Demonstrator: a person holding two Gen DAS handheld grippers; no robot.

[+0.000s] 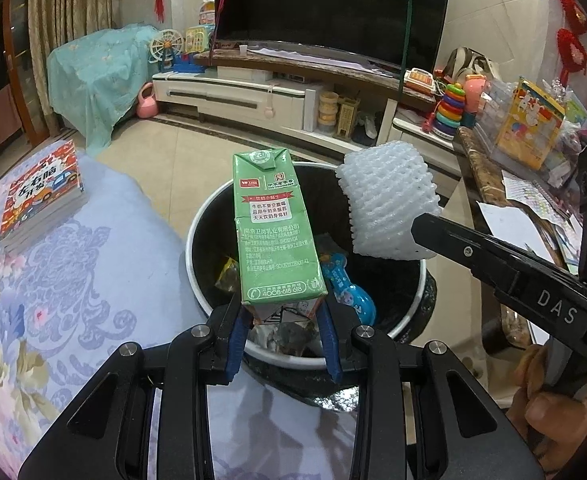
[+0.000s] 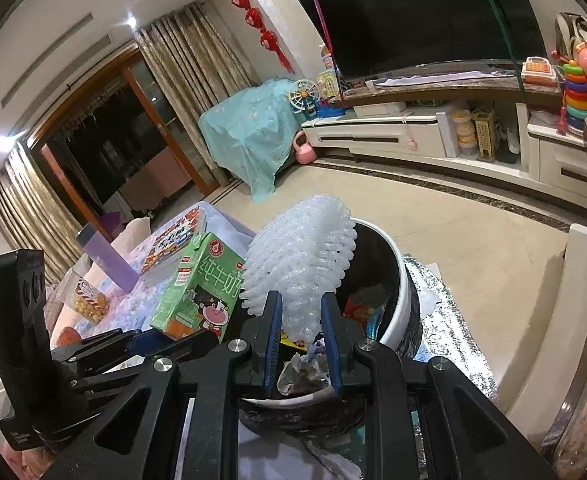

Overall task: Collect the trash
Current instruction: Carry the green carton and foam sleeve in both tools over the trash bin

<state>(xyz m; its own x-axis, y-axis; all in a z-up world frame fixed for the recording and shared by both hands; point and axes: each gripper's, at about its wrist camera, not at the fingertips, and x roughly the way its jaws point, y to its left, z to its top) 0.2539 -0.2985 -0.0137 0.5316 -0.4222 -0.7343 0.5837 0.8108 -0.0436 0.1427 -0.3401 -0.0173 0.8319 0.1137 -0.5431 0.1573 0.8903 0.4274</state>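
- milk carton [image 1: 271, 228]: green, white print, red label strip; cartoon cow on the front
- foam net [image 1: 385, 208]: white, open mesh pattern
- trash bin [image 1: 213, 216]: white rim, black liner
- gripper pads [image 1: 238, 336]: blue, on black frames
- bedspread [image 1: 73, 300]: lavender, floral pattern
- curtains [image 2: 197, 52]: gold-brown

right tool [image 2: 301, 322] – grips foam net [image 2: 299, 256] | above bin [image 2: 393, 316]
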